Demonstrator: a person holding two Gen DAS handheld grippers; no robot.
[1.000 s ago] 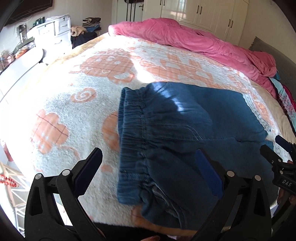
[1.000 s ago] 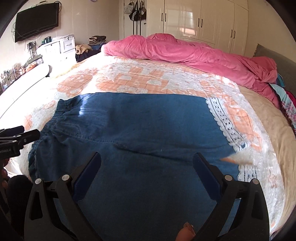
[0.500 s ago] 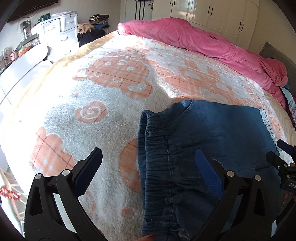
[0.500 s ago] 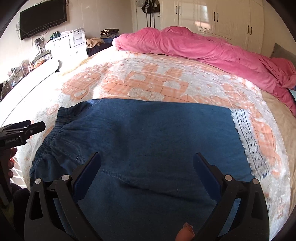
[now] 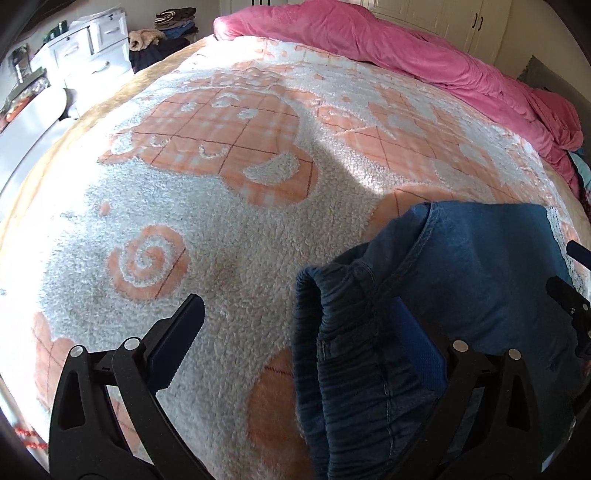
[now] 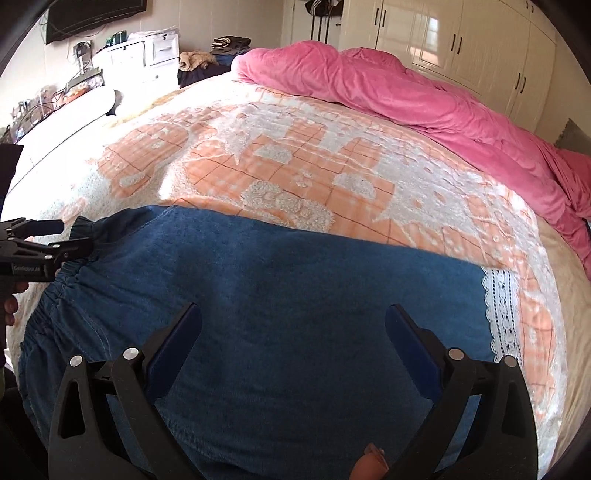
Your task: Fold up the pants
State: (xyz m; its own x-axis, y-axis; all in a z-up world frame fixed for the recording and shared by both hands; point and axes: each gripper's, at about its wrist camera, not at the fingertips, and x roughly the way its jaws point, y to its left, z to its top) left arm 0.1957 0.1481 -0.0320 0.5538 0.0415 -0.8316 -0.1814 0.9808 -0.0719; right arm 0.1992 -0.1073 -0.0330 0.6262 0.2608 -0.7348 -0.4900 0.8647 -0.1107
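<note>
Hiding their near edge (jaws spread), pants run off-frame — legs unseen.

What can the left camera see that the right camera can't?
Only the left wrist view shows the orange swirl on the blanket and the right tongs at its edge. Only the right wrist view shows the wall TV, the pants' whole lace hem and the left tongs. Both show the blue pants, the pink duvet and the white dresser.
</note>
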